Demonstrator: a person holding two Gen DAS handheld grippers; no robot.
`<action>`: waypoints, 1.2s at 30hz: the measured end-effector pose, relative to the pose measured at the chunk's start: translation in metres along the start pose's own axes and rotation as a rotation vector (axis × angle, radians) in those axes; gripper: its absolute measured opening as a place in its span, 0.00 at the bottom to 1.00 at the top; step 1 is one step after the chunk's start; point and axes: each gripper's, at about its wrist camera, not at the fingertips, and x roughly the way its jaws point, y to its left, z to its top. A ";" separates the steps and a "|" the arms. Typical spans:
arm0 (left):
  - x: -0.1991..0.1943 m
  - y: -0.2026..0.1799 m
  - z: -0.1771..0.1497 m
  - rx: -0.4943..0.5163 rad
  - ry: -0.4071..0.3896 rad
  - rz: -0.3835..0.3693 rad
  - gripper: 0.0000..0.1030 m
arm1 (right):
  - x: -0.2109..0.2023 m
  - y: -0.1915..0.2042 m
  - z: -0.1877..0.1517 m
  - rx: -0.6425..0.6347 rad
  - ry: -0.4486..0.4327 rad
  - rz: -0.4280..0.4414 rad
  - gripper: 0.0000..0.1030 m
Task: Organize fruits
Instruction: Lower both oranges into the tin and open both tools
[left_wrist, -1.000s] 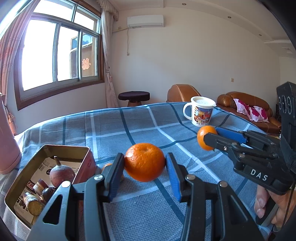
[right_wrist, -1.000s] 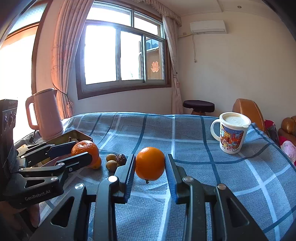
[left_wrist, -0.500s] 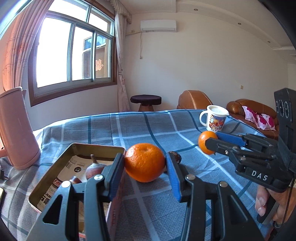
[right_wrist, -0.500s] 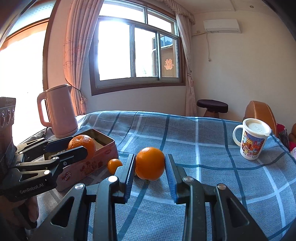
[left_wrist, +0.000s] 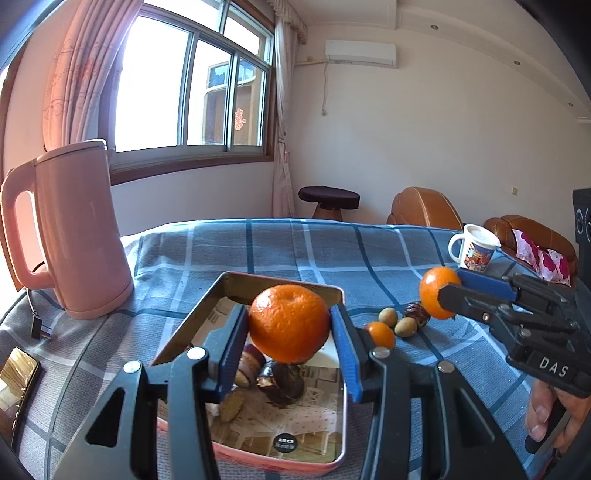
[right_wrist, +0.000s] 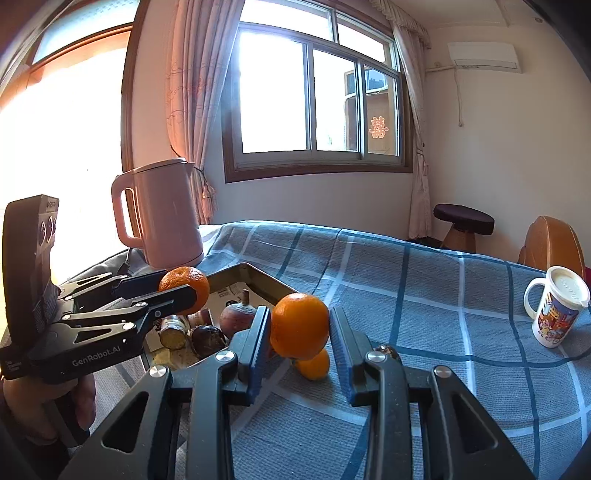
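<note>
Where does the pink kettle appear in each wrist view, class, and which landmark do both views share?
Left wrist view: the pink kettle stands at the left edge, on the checked cloth, left of the open tin.
Right wrist view: the pink kettle stands left of centre, behind the tin.
Shared landmark: the lidded cartoon mug, far right in both views.

Pink kettle (left_wrist: 74, 236) beside open tin (left_wrist: 192, 328) far-left, small fruits (left_wrist: 395, 325) right of it, bare tablecloth (right_wrist: 424, 295) beyond
</note>
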 end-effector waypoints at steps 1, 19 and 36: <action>0.000 0.005 0.000 -0.007 0.003 0.007 0.46 | 0.003 0.005 0.001 -0.008 0.003 0.009 0.34; 0.012 0.056 -0.010 -0.079 0.076 0.053 0.46 | 0.049 0.085 -0.004 -0.137 0.096 0.125 0.34; 0.021 0.057 -0.018 -0.075 0.128 0.050 0.46 | 0.068 0.093 -0.020 -0.136 0.171 0.122 0.34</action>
